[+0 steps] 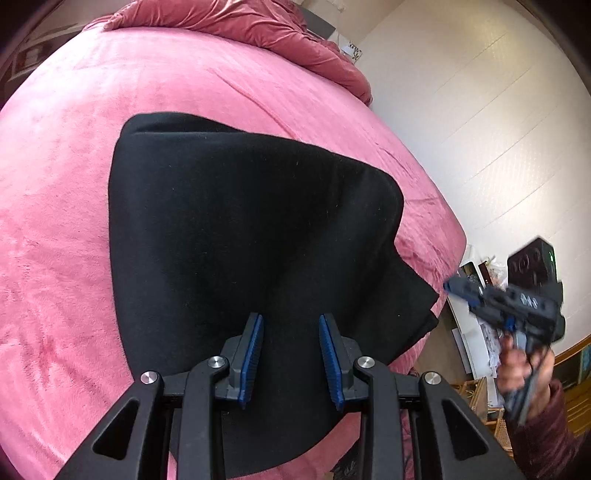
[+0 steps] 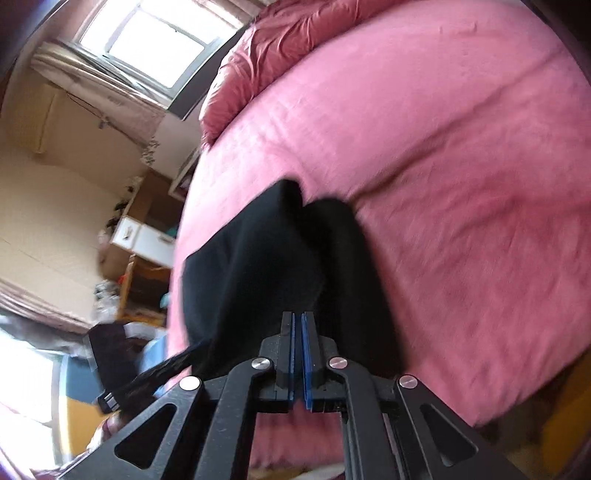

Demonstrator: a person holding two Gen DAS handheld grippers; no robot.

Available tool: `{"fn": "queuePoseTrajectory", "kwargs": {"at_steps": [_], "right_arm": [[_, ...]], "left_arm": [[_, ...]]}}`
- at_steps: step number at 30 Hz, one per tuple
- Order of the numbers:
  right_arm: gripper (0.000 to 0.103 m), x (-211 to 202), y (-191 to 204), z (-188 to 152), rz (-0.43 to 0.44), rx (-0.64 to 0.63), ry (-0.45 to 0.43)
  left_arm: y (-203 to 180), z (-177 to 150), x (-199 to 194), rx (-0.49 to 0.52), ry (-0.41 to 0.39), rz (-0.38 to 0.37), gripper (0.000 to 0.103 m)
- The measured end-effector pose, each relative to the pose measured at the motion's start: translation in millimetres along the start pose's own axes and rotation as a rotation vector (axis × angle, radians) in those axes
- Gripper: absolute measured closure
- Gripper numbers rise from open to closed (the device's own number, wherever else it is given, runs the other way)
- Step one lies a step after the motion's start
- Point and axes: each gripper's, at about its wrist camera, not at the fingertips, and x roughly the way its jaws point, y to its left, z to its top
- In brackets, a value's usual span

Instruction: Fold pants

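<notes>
The black pants (image 1: 251,229) lie folded into a compact stack on the pink bed (image 1: 55,184). My left gripper (image 1: 291,321) is open and empty, just above the near part of the pants. My right gripper (image 1: 452,286) shows in the left wrist view, held off the bed's right edge, away from the pants. In the right wrist view the right gripper (image 2: 298,317) is shut with nothing between its pads, above the pants (image 2: 258,258), which lie near the bed's edge. That view is blurred.
A crumpled pink duvet (image 1: 258,29) lies at the head of the bed. Beyond the bed's right edge is pale floor (image 1: 480,129) with clutter and wicker furniture (image 1: 476,395). The right wrist view shows a window (image 2: 147,37), white drawers (image 2: 144,236) and a wall.
</notes>
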Motion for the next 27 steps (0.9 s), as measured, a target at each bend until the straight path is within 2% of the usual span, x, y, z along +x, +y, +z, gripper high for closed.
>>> {"fn": "queuePoseTrajectory", "kwargs": {"at_steps": [1, 2, 3, 6, 10, 11, 13, 14, 19, 22, 27], "right_arm": [[0.083, 1.0, 2.1, -6.0, 0.002, 0.005, 0.009], [0.072, 2.9, 5.4, -12.6, 0.001, 0.008, 0.015], [0.067, 5.3, 6.5, -19.7, 0.008, 0.016, 0.024], [0.067, 20.9, 10.4, -29.5, 0.003, 0.044, 0.043], [0.067, 39.9, 6.5, -25.3, -0.014, 0.095, 0.028], [0.070, 43.3, 6.0, -23.3, -0.023, 0.104, 0.020], [0.089, 47.1, 5.8, -18.9, -0.059, 0.099, 0.005], [0.095, 47.8, 8.5, -18.6, -0.097, 0.077, 0.004], [0.095, 24.2, 24.7, -28.2, -0.086, -0.010, -0.008], [0.095, 19.9, 21.6, -38.5, -0.143, -0.031, 0.015], [0.096, 41.7, -0.7, -47.4, -0.252, -0.027, 0.056]], "left_arm": [[0.3, -0.9, -3.2, 0.008, -0.007, 0.005, 0.071], [-0.9, -1.2, -5.3, 0.020, -0.016, 0.014, 0.071], [-1.6, -2.6, -9.4, 0.035, -0.024, 0.027, 0.071], [-2.0, -4.3, -16.8, 0.061, -0.038, 0.043, 0.071], [-3.4, -8.2, -20.7, 0.071, -0.060, 0.055, 0.071], [-1.7, -9.8, -23.6, 0.068, -0.065, 0.056, 0.071], [-0.1, -10.8, -24.9, 0.060, -0.068, 0.058, 0.071], [2.5, -12.4, -27.7, 0.055, -0.069, 0.062, 0.071], [8.9, -14.2, -31.9, 0.034, -0.077, 0.048, 0.071], [12.5, -15.9, -25.6, 0.025, -0.041, 0.050, 0.071], [7.1, -19.5, -10.0, 0.050, 0.010, 0.066, 0.071]]}}
